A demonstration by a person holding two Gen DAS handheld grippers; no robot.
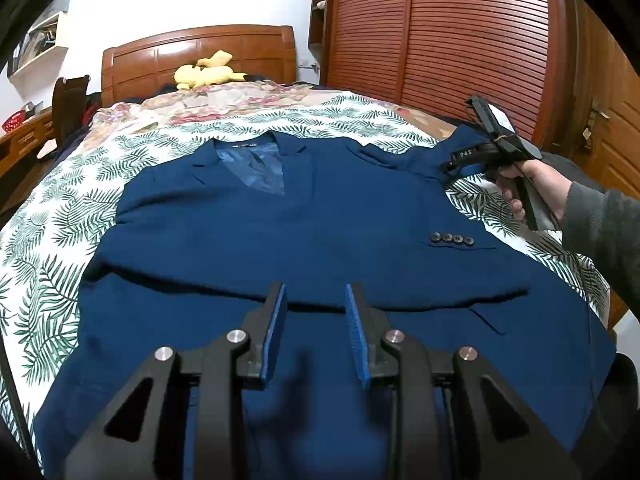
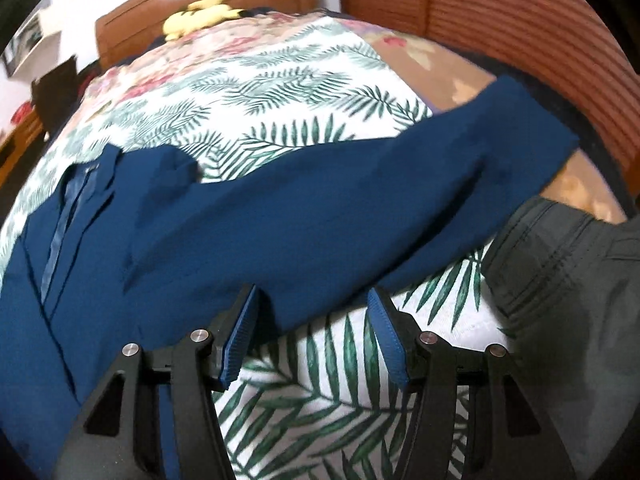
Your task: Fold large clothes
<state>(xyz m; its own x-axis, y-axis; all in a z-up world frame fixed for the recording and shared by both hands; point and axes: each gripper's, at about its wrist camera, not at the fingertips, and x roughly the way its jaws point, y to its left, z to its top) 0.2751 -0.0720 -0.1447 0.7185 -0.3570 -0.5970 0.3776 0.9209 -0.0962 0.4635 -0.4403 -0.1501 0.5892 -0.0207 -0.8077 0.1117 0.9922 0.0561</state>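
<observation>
A dark blue suit jacket lies front up on the bed, collar toward the headboard. One sleeve is folded across its front, showing cuff buttons. My left gripper hovers over the jacket's lower part, its blue pads apart with nothing between them. A hand holds my right gripper at the jacket's other sleeve, which stretches out to the right. In the right wrist view this gripper is open just above the lower edge of the sleeve, and its pads do not press on the cloth.
The bed has a white palm-leaf sheet and a floral cover farther back. A yellow plush toy lies by the wooden headboard. Slatted wardrobe doors stand on the right. Dark grey cloth lies by the sleeve.
</observation>
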